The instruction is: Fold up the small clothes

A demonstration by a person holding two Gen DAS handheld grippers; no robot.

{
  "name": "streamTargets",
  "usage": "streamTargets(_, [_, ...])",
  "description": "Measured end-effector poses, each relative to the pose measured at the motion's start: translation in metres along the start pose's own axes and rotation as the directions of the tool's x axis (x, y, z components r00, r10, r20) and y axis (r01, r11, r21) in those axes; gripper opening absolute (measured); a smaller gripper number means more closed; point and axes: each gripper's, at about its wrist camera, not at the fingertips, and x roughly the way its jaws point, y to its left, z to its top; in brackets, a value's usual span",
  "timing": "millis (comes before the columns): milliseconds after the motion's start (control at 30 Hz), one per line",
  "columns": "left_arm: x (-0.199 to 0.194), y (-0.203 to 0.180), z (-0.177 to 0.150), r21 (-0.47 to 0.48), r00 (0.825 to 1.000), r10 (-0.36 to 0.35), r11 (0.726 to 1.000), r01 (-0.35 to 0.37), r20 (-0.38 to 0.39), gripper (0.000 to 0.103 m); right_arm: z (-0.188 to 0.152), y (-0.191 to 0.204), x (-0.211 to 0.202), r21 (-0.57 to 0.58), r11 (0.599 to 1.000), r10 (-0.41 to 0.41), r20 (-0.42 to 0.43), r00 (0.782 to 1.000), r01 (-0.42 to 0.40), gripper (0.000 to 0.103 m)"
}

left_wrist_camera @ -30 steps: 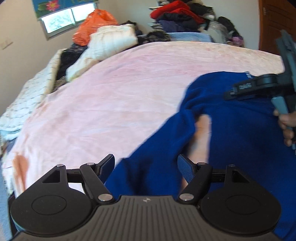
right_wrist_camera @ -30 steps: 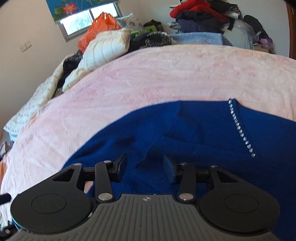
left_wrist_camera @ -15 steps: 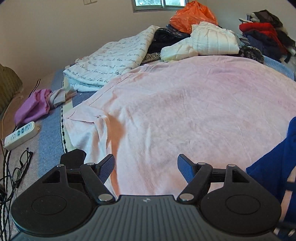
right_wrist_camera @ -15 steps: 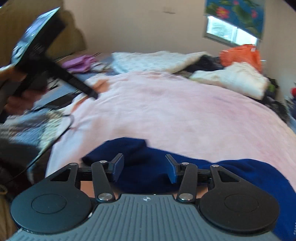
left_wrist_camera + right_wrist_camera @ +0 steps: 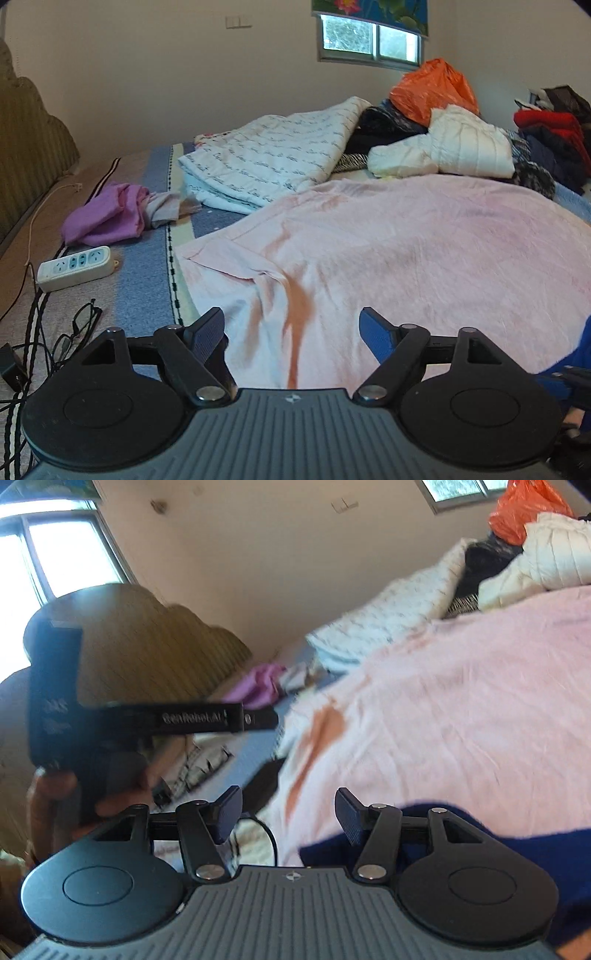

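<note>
The blue garment (image 5: 461, 843) lies on the pink blanket (image 5: 461, 686), low at the right, just under the right gripper (image 5: 288, 818). Only an edge shows, so I cannot tell which way its long side runs.

Both tools have let go. The right gripper's jaws have just been opening, with nothing between them. The left gripper (image 5: 291, 332) has spread wider too, over bare blanket, away from the garment (image 5: 580, 350).

I think 1 fold is over. Next, both must turn toward the blue cloth and pinch a fresh edge.

The purple cloth (image 5: 105, 218) lies well apart.
</note>
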Motion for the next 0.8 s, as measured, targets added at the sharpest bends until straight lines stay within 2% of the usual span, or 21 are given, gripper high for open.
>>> streamTargets(33, [0.001, 0.003, 0.0, -0.012, 1.0, 0.01, 1.0, -0.01, 0.01, 0.083, 0.001, -0.001, -0.008, -0.029, 0.996, -0.081, 0.006, 0.997, 0.081, 0.068])
streamTargets(67, [0.003, 0.004, -0.001, -0.017, 1.0, 0.017, 1.0, -0.017, 0.007, 0.083, -0.001, 0.0, -0.014, -0.075, 0.981, -0.181, -0.007, 0.984, 0.18, 0.068])
streamTargets(100, [0.007, 0.003, -0.003, -0.015, 1.0, 0.016, 1.0, -0.016, -0.007, 0.083, -0.005, 0.002, -0.017, -0.137, 0.95, -0.286, -0.031, 0.958, 0.28, 0.07])
streamTargets(167, [0.015, -0.004, -0.009, -0.001, 0.999, -0.007, 1.0, 0.007, -0.046, 0.083, -0.021, 0.013, -0.018, -0.302, 0.867, -0.434, -0.068, 0.898, 0.396, 0.068])
streamTargets(233, [0.02, -0.013, -0.014, 0.022, 0.996, -0.033, 0.999, 0.035, -0.078, 0.083, -0.044, 0.034, -0.014, -0.496, 0.772, -0.493, -0.073, 0.867, 0.397, 0.067])
streamTargets(300, [0.021, -0.021, -0.018, 0.042, 0.996, -0.041, 0.998, 0.045, -0.084, 0.083, -0.075, 0.06, -0.002, -0.711, 0.615, -0.526, -0.047, 0.849, 0.342, 0.064])
streamTargets(367, [0.02, -0.024, -0.019, 0.054, 0.996, -0.041, 0.998, 0.046, -0.082, 0.083, -0.104, 0.079, 0.017, -0.861, 0.429, -0.567, -0.022, 0.823, 0.272, 0.063])
streamTargets(400, [0.019, -0.023, -0.018, 0.054, 0.996, -0.045, 0.997, 0.049, -0.08, 0.083, -0.113, 0.083, 0.026, -0.895, 0.375, -0.576, -0.021, 0.817, 0.241, 0.063])
streamTargets(467, [0.017, -0.019, -0.017, 0.045, 0.996, -0.049, 0.998, 0.052, -0.076, 0.083, -0.121, 0.088, 0.046, -0.924, 0.33, -0.569, -0.033, 0.822, 0.191, 0.055])
streamTargets(500, [0.017, -0.017, -0.017, 0.037, 0.996, -0.049, 0.998, 0.052, -0.075, 0.083, -0.12, 0.088, 0.056, -0.925, 0.327, -0.563, -0.026, 0.826, 0.193, 0.049])
streamTargets(533, [0.017, -0.015, -0.016, 0.029, 0.996, -0.048, 0.998, 0.05, -0.074, 0.083, -0.117, 0.086, 0.063, -0.918, 0.344, -0.553, -0.026, 0.833, 0.2, 0.045])
streamTargets(567, [0.017, -0.01, -0.014, 0.02, 0.996, -0.046, 0.999, 0.048, -0.072, 0.083, -0.111, 0.084, 0.067, -0.898, 0.386, -0.545, -0.038, 0.838, 0.211, 0.044])
streamTargets(600, [0.017, -0.007, -0.013, 0.009, 0.997, -0.042, 0.999, 0.043, -0.069, 0.083, -0.101, 0.079, 0.071, -0.862, 0.457, -0.538, -0.07, 0.84, 0.221, 0.032])
streamTargets(633, [0.017, -0.004, -0.012, -0.002, 0.997, -0.037, 0.999, 0.037, -0.066, 0.083, -0.094, 0.074, 0.075, -0.821, 0.522, -0.531, -0.1, 0.841, 0.232, 0.006])
streamTargets(667, [0.018, 0.0, -0.011, -0.014, 0.998, -0.03, 0.999, 0.03, -0.063, 0.083, -0.09, 0.07, 0.077, -0.781, 0.574, -0.519, -0.112, 0.847, 0.248, 0.005])
streamTargets(733, [0.018, 0.009, -0.008, -0.043, 0.999, -0.01, 0.999, 0.008, -0.051, 0.083, -0.079, 0.071, 0.076, -0.709, 0.654, -0.472, -0.109, 0.875, 0.264, 0.004])
streamTargets(800, [0.018, 0.019, -0.003, -0.081, 0.999, 0.013, 0.997, -0.016, -0.043, 0.083, -0.063, 0.077, 0.072, -0.595, 0.766, -0.373, -0.106, 0.922, 0.242, 0.005])
